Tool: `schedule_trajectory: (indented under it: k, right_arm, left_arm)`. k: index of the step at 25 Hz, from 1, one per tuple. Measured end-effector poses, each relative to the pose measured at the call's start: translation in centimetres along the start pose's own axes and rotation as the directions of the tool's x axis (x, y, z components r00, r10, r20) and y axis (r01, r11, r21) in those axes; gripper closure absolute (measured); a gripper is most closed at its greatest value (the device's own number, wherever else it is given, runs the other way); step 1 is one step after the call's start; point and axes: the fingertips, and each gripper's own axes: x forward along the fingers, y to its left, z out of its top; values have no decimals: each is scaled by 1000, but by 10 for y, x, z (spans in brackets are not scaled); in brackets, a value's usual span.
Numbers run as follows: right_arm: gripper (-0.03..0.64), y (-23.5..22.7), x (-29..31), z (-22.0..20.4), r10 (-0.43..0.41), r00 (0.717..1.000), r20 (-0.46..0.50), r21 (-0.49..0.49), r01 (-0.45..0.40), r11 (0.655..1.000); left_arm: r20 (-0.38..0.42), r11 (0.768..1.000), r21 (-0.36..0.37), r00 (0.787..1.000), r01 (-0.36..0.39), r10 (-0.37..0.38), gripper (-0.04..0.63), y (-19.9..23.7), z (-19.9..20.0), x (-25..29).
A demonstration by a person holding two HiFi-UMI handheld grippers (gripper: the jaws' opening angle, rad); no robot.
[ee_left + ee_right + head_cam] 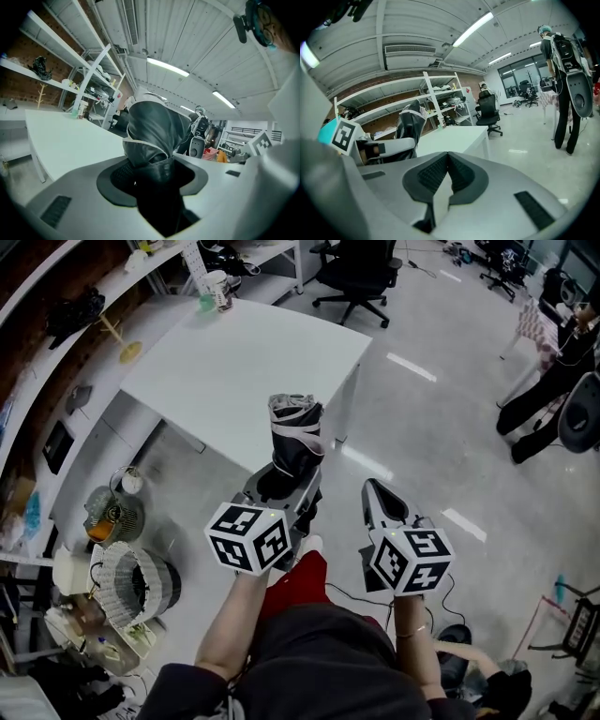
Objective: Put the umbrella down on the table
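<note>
Head view looks steeply down; both gripper views look nearly level toward the shared table (234, 371).

Two tools are showing, a left tool (286, 487) and a right tool (376, 491). One umbrella (295, 439), one tabletop (244, 371) and one black office chair (361, 273) near the tabletop are appearing.

Folded umbrella (295, 439) — dark fabric, pale trim, canopy bunched and wrapped tight. Stands near upright, top leaning slightly toward table. Lower end clamped between jaws of left gripper (285, 484), held in air, not resting on anything. Table (234, 371) — white, rectangular, flat top, thin legs; near edge just ahead of umbrella.
</note>
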Motion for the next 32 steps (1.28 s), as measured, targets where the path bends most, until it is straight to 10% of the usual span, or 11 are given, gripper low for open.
schedule_trajectory:
  k: [32]
  right_arm:
    - [598, 5, 172, 71, 45, 998, -45, -41, -47, 998]
  left_arm:
    - [-38, 999, -27, 998, -44, 43, 395, 138, 70, 92]
